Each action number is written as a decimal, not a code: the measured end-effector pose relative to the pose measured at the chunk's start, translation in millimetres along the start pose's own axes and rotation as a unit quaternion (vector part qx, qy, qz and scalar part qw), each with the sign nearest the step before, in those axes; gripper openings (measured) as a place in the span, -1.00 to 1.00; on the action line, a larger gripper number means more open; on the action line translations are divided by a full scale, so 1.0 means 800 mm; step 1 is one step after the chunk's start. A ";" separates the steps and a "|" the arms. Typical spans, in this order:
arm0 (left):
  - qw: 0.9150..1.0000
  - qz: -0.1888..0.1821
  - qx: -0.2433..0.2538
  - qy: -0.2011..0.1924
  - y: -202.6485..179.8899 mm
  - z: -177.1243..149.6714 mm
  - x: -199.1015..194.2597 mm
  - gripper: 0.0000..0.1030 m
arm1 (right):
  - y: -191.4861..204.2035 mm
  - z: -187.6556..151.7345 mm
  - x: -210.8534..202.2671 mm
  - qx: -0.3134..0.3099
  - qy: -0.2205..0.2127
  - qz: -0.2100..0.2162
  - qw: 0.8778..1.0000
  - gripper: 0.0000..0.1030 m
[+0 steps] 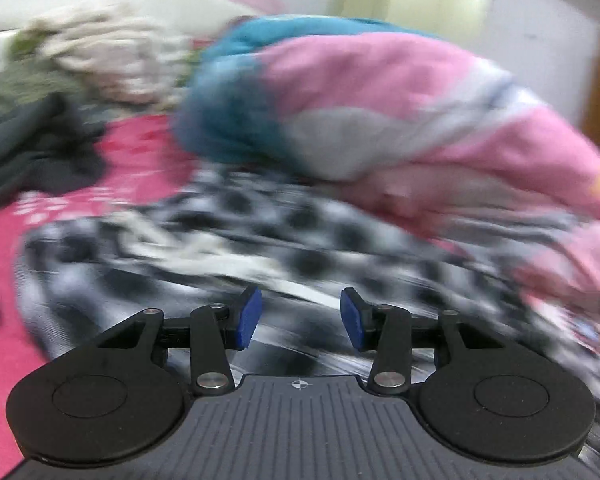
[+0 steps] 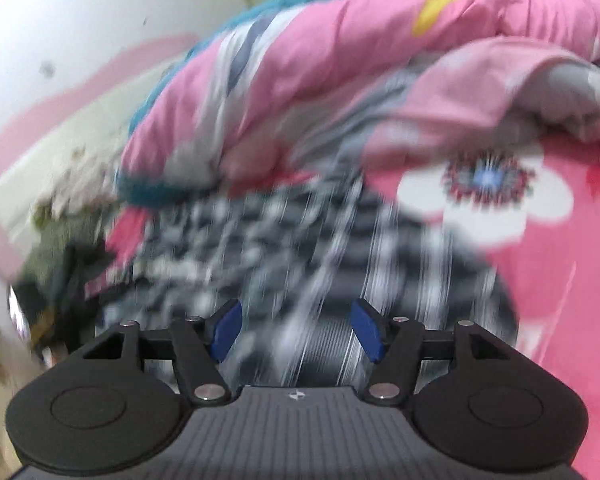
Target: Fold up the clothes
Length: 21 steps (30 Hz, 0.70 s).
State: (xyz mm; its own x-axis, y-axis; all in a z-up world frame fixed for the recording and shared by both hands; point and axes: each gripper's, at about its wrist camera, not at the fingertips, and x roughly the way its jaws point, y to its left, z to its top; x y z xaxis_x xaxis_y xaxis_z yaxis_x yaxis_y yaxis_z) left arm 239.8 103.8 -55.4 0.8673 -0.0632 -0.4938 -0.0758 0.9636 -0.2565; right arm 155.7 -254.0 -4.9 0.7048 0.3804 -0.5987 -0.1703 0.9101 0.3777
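Although both views are smeared by blur, a bed covered by a bright pink sheet (image 1: 140, 148) with white flower prints (image 2: 484, 200) is seen to fill most of each picture, and no box, basket or other container can be made out on it. Along the far side, a bulky quilt (image 1: 400, 92) in pink, grey and teal is heaped, its near edge lying just beside, perhaps over, the far edge of the garment in front of it. That garment, a black-and-white checked piece of clothing (image 1: 228, 240), is spread across the middle of the sheet directly ahead of both tools; its left edge is seen in the left wrist view against bare pink sheet, and its right edge is bordered by open sheet in the right wrist view. At the far left a pile of other clothes is gathered: a dark garment (image 1: 32, 156), an olive one (image 1: 24, 84) and a cream one (image 1: 116, 60), well apart from the checked piece, with a strip of sheet left free between them. A pale wall (image 2: 80, 20) is seen behind the bed. The left gripper (image 1: 300, 318) is held above the checked fabric with its blue pads (image 1: 249, 318) standing apart, nothing being pinched between them. The right gripper (image 2: 296, 332) is likewise held over the fabric, its blue pads (image 2: 226, 332) set wider apart and empty.
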 end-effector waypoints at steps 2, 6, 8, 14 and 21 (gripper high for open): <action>0.999 -0.050 0.020 0.010 -0.023 -0.010 -0.008 -0.15 | 0.022 -0.036 -0.003 -0.016 -0.003 -0.019 1.000 0.23; 0.994 -0.072 0.075 0.029 -0.063 -0.032 -0.006 -0.15 | 0.051 -0.073 -0.005 -0.005 -0.014 -0.023 1.000 0.19; 0.993 -0.069 0.094 0.035 -0.073 -0.038 -0.001 -0.15 | 0.059 -0.084 0.001 0.004 -0.011 -0.029 1.000 0.16; 0.990 -0.055 0.114 0.067 -0.078 -0.047 0.020 -0.15 | 0.048 -0.099 0.025 0.050 -0.006 -0.038 0.998 -0.74; 0.991 -0.055 0.096 0.074 -0.065 -0.049 0.021 -0.15 | 0.041 -0.087 -0.024 0.032 -0.096 -0.062 0.993 -0.92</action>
State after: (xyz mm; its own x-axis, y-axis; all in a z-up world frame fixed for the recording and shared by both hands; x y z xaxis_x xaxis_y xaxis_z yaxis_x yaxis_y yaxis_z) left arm 239.1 42.0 -83.4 0.7818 -0.1936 -0.5926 0.1217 0.9797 -0.1596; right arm 88.7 -220.0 -30.5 0.8371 0.2230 -0.4996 -0.0345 0.9329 0.3586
